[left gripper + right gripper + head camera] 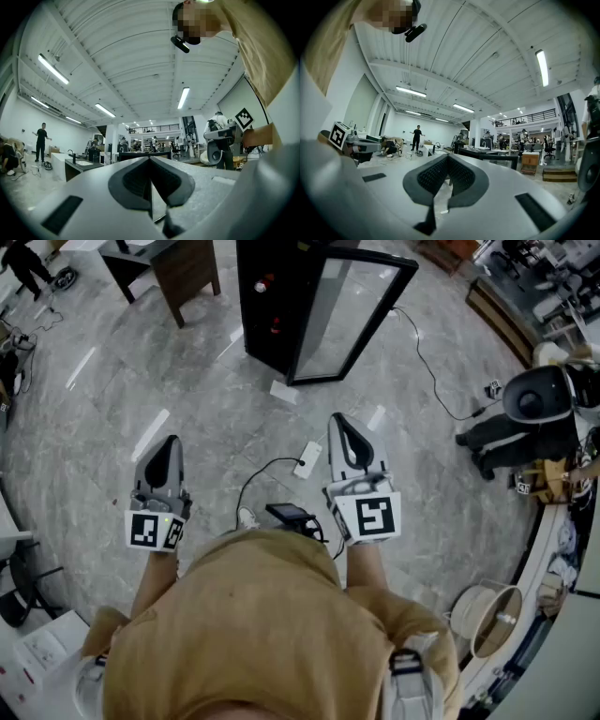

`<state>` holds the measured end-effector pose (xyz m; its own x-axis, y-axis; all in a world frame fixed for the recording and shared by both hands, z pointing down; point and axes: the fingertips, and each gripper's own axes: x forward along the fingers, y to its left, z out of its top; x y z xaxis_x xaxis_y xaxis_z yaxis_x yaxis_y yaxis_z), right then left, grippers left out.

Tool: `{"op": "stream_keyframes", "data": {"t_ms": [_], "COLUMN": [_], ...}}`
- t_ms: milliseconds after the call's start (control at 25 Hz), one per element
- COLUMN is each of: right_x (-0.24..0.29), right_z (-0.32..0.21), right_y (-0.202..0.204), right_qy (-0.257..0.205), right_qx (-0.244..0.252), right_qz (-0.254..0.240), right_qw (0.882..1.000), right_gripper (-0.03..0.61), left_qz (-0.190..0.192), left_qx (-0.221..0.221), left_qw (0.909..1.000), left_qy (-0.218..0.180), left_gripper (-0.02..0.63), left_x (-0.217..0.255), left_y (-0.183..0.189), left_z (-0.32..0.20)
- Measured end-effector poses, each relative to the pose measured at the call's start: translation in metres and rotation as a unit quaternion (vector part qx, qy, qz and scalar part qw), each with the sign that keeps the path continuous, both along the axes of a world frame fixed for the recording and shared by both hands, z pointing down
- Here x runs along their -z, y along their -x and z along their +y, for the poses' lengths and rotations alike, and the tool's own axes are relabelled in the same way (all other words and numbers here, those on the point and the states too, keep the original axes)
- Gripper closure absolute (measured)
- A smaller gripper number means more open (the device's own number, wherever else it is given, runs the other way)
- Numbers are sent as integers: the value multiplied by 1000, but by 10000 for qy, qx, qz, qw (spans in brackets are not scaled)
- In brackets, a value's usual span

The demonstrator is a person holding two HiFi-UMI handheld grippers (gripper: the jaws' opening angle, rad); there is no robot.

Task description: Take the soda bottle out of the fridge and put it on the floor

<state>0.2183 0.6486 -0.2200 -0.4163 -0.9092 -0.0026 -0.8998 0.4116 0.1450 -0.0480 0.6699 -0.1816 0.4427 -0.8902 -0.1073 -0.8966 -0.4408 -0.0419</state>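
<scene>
A black fridge (272, 296) stands ahead on the marble floor with its glass door (352, 315) swung open. Small red items (275, 326) show inside it; I cannot tell whether one is the soda bottle. In the head view my left gripper (169, 442) and right gripper (339, 420) are held low in front of my body and point toward the fridge, well short of it. The left gripper (150, 159) is shut with nothing between its pads. The right gripper (448, 157) is likewise shut and empty.
A white power strip (307, 459) with a black cable and a black device (289, 514) lie on the floor between the grippers. A paper scrap (283, 391) sits by the fridge door. A wooden table (183, 268) stands far left, a black machine (525, 413) at right.
</scene>
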Motion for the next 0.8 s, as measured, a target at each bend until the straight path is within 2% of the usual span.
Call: {"op": "stream_keyframes", "data": {"t_ms": [120,320,480,680,800], "right_x": [3,-2,2,-13,-14], "right_z": [1,2,-3,-11,-22], "right_y": [-10,-30,-41,-31,-13], "right_qy": [-20,213,44,260,247], "right_qx": [-18,-86,61,300,324], "right_qz": [-82,107,-274,-257,-178], "right_qw": [10000,9997,9996,9989,9990], "right_gripper": [578,578,578,577,577], "left_qz": [-37,86,86,21,39], "left_qx": [-88,-104,-149,-164,-133], "left_qw": [10000,9999,9997,9998,9999], "left_qy": [-26,85,166,102,94], "left_gripper": [612,614,613,613,614], "left_x": [2,2,-2,-3,-5], "left_y": [-15,-33,-44,-46,-32], "left_z": [2,-1,-6,-11,-17]}}
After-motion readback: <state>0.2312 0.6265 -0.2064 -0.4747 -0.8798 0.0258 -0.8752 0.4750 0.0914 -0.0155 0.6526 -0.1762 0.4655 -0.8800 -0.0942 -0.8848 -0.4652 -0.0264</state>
